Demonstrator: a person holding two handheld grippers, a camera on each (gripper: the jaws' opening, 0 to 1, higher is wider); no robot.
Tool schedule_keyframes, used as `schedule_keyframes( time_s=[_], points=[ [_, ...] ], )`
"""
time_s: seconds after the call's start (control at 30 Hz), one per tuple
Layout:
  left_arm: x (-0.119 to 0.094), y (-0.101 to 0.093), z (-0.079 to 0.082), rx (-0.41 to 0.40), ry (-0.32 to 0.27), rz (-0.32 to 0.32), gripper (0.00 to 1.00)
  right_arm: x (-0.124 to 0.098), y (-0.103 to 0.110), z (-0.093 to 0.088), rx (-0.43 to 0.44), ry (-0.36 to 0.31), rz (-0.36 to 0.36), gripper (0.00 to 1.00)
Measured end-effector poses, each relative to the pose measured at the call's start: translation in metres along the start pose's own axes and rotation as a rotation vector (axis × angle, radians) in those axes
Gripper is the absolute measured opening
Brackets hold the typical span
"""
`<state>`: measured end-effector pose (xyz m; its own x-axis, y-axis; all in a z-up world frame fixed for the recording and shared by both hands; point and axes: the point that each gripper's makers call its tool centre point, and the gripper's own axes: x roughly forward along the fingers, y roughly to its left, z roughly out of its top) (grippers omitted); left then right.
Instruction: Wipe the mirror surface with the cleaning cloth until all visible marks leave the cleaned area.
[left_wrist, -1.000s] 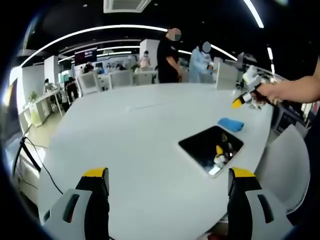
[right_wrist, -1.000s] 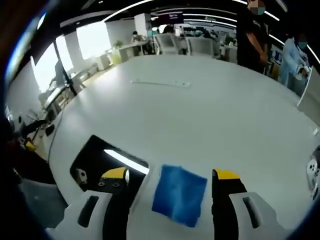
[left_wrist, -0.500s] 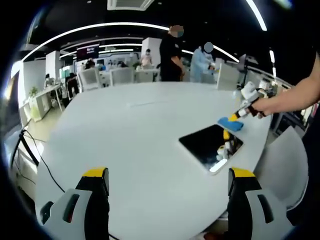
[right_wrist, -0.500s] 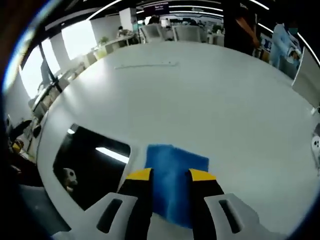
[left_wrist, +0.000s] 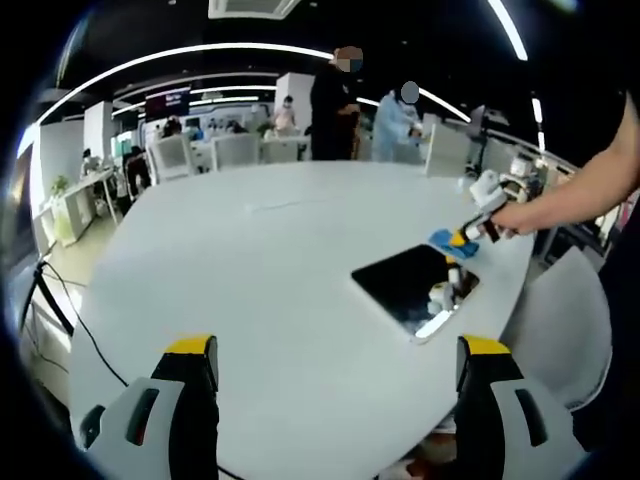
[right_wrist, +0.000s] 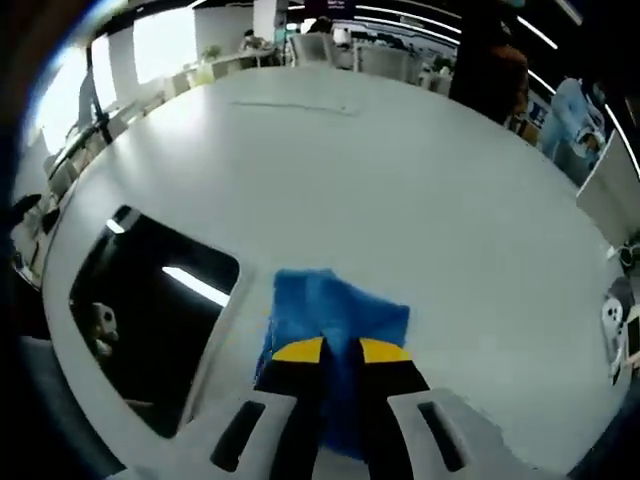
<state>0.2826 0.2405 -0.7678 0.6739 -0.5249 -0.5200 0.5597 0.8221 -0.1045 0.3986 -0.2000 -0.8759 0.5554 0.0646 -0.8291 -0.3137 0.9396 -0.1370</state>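
The mirror (right_wrist: 150, 310) lies flat on the white table (right_wrist: 420, 190) near its edge, with the blue cleaning cloth (right_wrist: 335, 315) just beside it on the tabletop. The right gripper (right_wrist: 341, 350) has its jaws pressed onto the cloth, pinching it. The left gripper (left_wrist: 338, 365) hangs over the table well apart from the mirror (left_wrist: 412, 287), jaws spread wide around nothing.

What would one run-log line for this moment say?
right gripper: shut on blue cloth | cloth: on white table, beside mirror | left gripper: open, holding nothing | wiping: not yet begun
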Motion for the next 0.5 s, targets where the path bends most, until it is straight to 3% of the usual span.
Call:
schedule_keyframes(
  time_s=[0.03,0.13,0.27,0.5],
  points=[
    [0.0,0.001,0.0,0.0,0.001,0.001,1.0,0.001,0.0,0.0,-0.032,0.0,-0.003,0.04],
    [-0.002,0.002,-0.001,-0.008,-0.001,0.005,1.0,0.001,0.0,0.001,-0.001,0.006,-0.007,0.04],
    [-0.001,0.004,-0.001,0.006,0.007,0.001,1.0,-0.001,0.001,-0.001,0.069,0.031,0.009,0.01],
    [0.0,0.01,0.01,0.005,-0.026,0.011,1.0,-0.01,0.004,0.0,0.182,0.059,0.044,0.0]
  ],
)
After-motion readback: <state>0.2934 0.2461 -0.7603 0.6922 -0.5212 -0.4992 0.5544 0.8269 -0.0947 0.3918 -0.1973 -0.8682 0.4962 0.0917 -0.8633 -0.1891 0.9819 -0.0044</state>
